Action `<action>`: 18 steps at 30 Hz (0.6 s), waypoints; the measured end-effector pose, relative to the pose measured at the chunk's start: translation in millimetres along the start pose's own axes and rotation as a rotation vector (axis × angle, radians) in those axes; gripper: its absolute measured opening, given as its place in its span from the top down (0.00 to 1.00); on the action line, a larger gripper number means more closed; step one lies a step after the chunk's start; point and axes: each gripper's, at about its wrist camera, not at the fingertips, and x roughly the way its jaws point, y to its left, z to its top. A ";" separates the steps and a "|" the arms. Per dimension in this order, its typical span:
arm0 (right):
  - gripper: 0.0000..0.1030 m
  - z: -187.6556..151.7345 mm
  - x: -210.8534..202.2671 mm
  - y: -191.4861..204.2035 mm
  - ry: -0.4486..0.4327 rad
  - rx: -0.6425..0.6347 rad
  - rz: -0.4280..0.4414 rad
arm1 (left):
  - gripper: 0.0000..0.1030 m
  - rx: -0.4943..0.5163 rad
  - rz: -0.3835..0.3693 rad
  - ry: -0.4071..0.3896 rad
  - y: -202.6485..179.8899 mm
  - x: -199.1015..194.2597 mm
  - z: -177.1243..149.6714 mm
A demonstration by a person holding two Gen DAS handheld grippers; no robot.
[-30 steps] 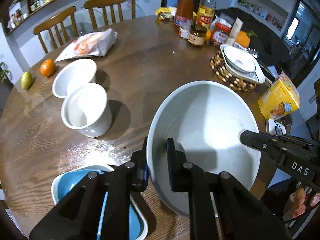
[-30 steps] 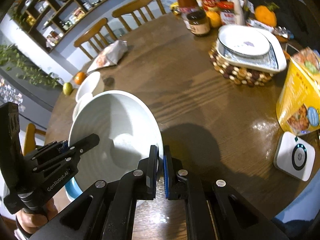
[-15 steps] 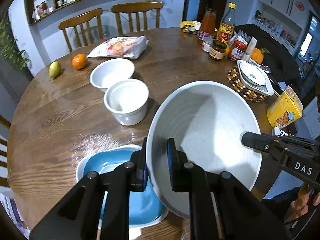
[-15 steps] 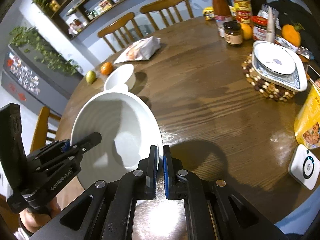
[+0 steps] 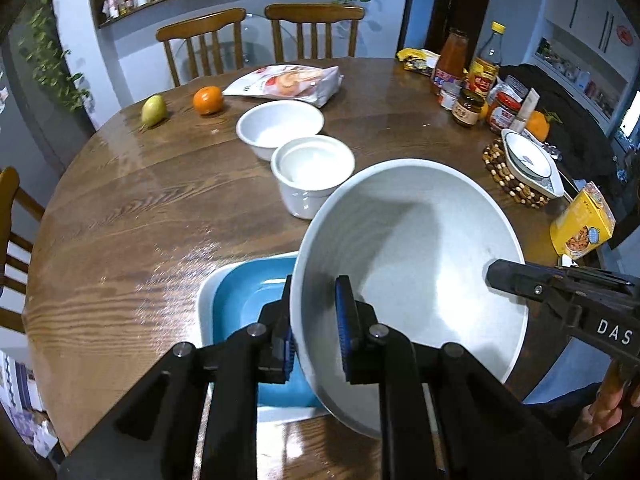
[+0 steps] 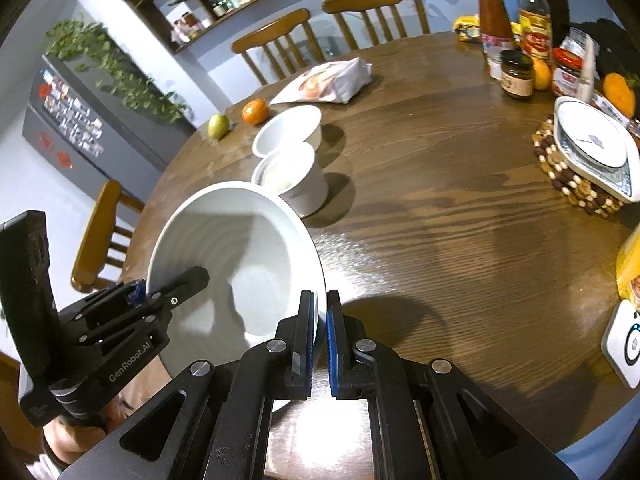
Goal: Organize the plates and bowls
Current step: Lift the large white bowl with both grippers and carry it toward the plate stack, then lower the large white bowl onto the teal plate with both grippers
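A large white bowl is held in the air, tilted, by both grippers. My left gripper is shut on its near rim; my right gripper is shut on the opposite rim, and shows at the right of the left wrist view. The bowl hangs over a blue square plate at the table's near edge. A white cup-like bowl and a shallow white bowl stand behind it. A plate stack sits on a bead trivet at the right.
A round wooden table carries an orange, a pear, a snack bag, bottles and jars, a yellow box and a white device. Wooden chairs stand at the far side.
Both grippers have lifted the large bowl higher and drawn it back toward the near edge. More of the blue plate and table shows beneath it.
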 end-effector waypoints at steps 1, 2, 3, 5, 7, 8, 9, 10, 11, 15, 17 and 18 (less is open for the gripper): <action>0.94 0.1 2.0 2.8 0.006 -0.007 0.004 | 0.85 -0.008 0.004 0.002 3.1 -0.4 -1.8; 0.94 -0.2 4.2 5.8 0.013 -0.012 0.009 | 0.85 -0.016 0.007 0.005 6.5 -1.0 -3.9; 0.94 -0.4 6.8 8.9 0.020 -0.019 0.014 | 0.85 -0.026 0.011 0.008 10.4 -1.1 -5.7; 0.94 -0.3 11.7 12.6 0.034 -0.030 0.025 | 0.85 -0.043 0.023 0.015 17.7 -1.4 -9.4; 0.94 -0.2 18.1 19.3 0.049 -0.045 0.033 | 0.85 -0.061 0.037 0.024 26.1 -1.2 -12.7; 0.94 -0.1 22.5 23.0 0.060 -0.053 0.038 | 0.85 -0.072 0.041 0.030 30.4 -0.9 -14.2; 0.94 -0.7 25.3 25.3 0.067 -0.059 0.042 | 0.84 -0.081 0.045 0.034 34.1 -0.8 -15.9; 0.94 -1.2 28.6 28.3 0.075 -0.065 0.047 | 0.84 -0.091 0.049 0.039 38.2 -0.3 -17.5; 0.94 -1.3 32.0 30.9 0.084 -0.070 0.052 | 0.84 -0.100 0.054 0.044 42.0 0.3 -18.9; 0.94 -1.3 44.8 41.7 0.114 -0.095 0.061 | 0.84 -0.125 0.070 0.063 54.1 2.8 -24.5; 0.94 -0.1 51.0 45.3 0.129 -0.100 0.067 | 0.84 -0.140 0.071 0.076 60.0 6.1 -26.2; 0.94 0.4 54.2 46.8 0.137 -0.102 0.069 | 0.84 -0.149 0.072 0.082 63.6 8.1 -27.2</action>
